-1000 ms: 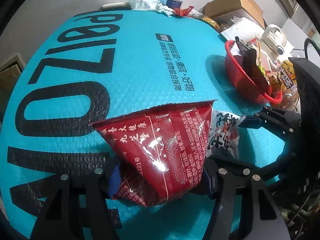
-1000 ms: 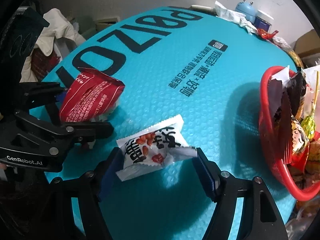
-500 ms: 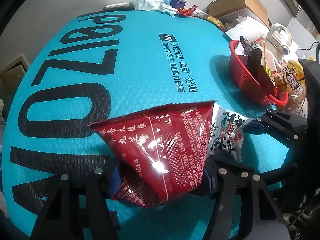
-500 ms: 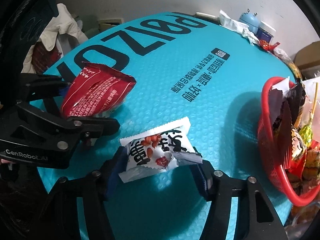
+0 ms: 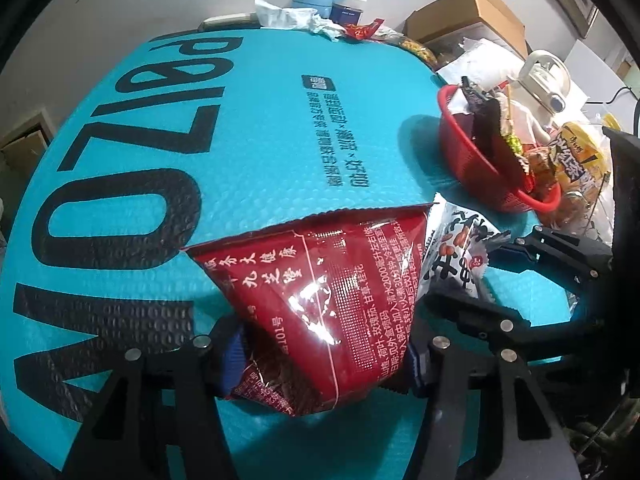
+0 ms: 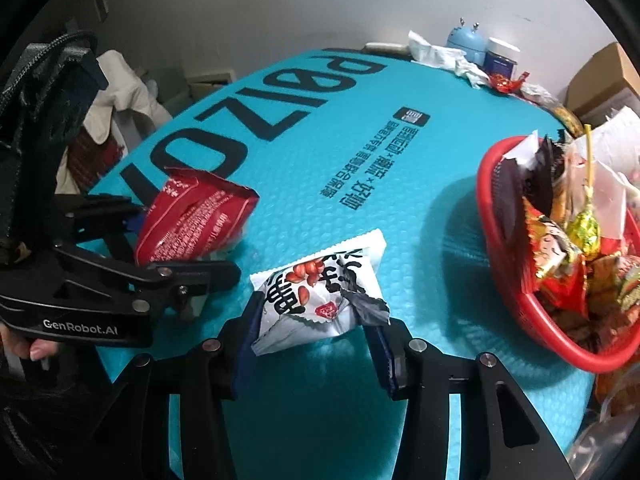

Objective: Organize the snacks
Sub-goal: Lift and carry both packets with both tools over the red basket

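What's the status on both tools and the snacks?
Left tool shut on red packet. Right tool shut on white peanut packet. Red basket already full, path clear.

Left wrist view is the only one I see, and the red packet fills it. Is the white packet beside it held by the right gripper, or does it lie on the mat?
Observer: It is held. In the right wrist view the right gripper is shut on the white packet, one finger on each side.
Operator: Is the red basket full?
Observer: The red basket is heaped with mixed snacks, and a gold-wrapped sweet on a stick stands up from the pile.
Operator: What lies to the left of my gripper?
Observer: Past the blue mat edge there is a pile of white and red cloth. The left gripper is shut on the red packet.
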### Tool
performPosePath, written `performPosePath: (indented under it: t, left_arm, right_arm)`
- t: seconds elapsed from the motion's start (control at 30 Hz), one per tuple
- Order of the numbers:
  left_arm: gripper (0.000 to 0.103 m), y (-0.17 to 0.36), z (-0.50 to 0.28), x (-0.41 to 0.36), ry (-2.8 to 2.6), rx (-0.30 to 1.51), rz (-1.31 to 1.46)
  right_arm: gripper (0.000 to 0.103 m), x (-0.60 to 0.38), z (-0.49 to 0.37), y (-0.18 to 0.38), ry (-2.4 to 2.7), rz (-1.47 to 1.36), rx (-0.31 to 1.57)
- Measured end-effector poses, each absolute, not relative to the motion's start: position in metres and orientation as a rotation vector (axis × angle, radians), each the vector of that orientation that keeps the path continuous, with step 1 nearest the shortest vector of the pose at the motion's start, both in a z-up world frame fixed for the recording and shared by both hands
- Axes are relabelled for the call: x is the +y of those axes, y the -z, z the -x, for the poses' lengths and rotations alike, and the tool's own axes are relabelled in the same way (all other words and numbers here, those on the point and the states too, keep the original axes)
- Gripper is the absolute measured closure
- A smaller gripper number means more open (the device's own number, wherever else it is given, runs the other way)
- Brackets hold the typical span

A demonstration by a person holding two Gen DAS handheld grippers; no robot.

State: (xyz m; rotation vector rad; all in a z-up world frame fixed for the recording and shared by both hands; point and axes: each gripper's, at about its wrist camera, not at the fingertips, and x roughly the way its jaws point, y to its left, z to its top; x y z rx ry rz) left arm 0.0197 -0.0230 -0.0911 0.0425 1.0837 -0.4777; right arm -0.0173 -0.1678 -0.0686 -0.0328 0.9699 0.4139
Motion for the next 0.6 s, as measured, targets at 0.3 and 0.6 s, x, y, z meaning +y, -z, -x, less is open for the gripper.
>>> performPosePath:
  t: [0.3, 0.6]
  left_arm:
    - [0.043, 0.074, -0.011, -0.035, 0.508, 1.052, -0.042]
    - [0.043, 0.055, -0.001, -0.056, 0.575, 1.016, -0.027]
  right_arm:
    - [0.056, -0.182, 0.031, 0.054, -0.406, -0.011, 0.94]
    - [0.056, -0.205, 0.054, 0.036, -0.348, -0.052, 0.885]
